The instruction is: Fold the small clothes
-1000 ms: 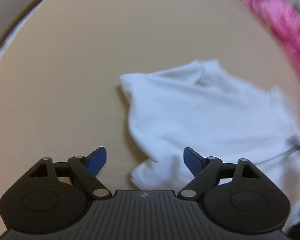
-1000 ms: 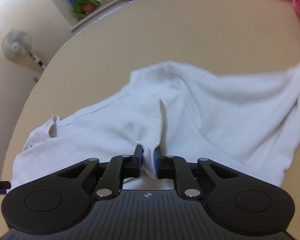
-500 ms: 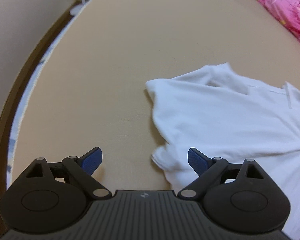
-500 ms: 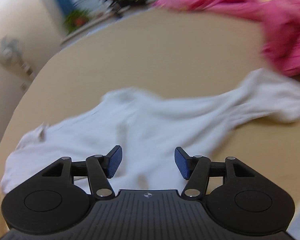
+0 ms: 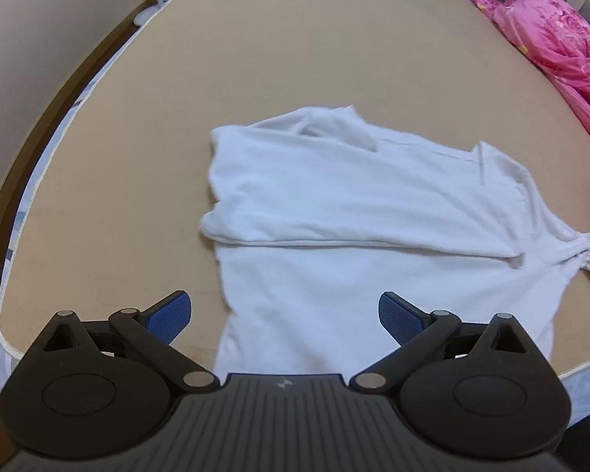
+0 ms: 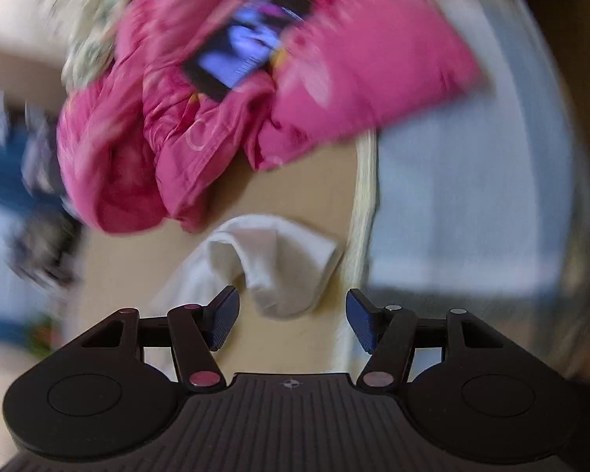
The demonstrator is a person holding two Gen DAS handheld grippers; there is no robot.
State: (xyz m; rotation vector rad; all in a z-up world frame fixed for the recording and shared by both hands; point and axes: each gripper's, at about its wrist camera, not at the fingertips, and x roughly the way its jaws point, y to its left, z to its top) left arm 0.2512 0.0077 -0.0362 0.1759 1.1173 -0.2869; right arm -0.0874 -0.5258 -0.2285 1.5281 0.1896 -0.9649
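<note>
Two tongs: both spread wide, nothing held between the pads.
Left gripper (image 5: 285,316): hovers over the near hem of the white shirt (image 5: 354,212), jaws apart, touching no cloth.
Right gripper (image 6: 293,320): jaws apart too, aimed at a white sleeve end (image 6: 271,263) that lies just ahead of its fingers, not yet between them.
Shirt: lies on the tan mattress (image 5: 275,59), its far half already laid over the near half along one long crease; a sleeve trails off to the right.
Step in hand: by my reading, between folds; the lengthwise fold is made and the loose sleeve is the next thing to tuck.
Next move: the right gripper needs to settle and close on the sleeve end, then carry it over onto the body; the left can pin the near edge so the stack does not slide.
Left view only: the whole shirt, the crease, the pink bedding (image 5: 550,39) well off at the far right.
Right view only: heavily blurred; the sleeve tip close to the pink bedding, a dark phone (image 6: 247,43) lying on that bedding, and the mattress edge beside the sleeve.
</note>
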